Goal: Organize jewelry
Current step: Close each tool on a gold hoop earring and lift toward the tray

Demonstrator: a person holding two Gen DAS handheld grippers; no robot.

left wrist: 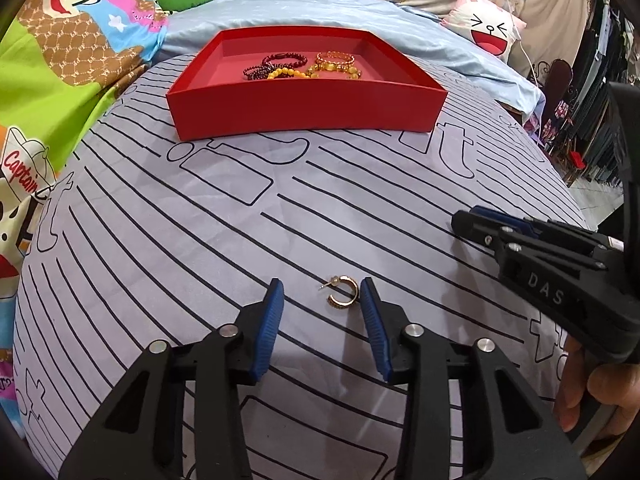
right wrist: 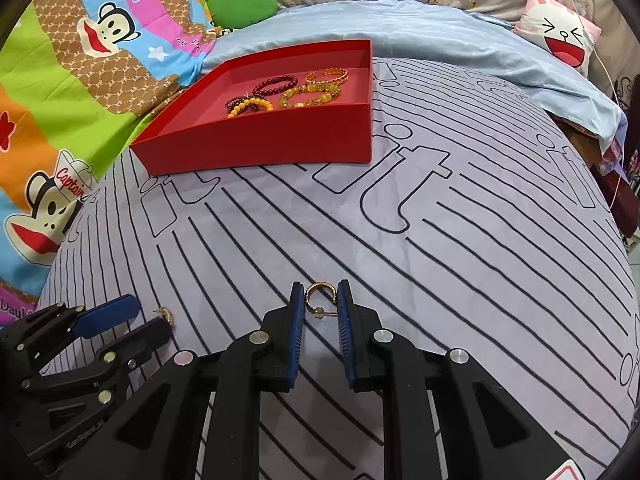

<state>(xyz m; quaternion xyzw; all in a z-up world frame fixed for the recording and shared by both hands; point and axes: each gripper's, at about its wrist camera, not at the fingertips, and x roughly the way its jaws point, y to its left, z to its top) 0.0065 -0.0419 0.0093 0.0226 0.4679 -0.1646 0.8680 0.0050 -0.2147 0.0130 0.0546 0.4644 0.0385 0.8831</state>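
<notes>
Earrings are being collected off the bed sheet (right wrist: 440, 280): 1 hoop earring (right wrist: 319, 297) is being pinched by the right gripper (right wrist: 319, 300), while the other earring (left wrist: 341, 291) is being straddled by the left gripper (left wrist: 322, 294), jaws spread, both presumably bound for the red tray (left wrist: 304, 110) beyond.
</notes>
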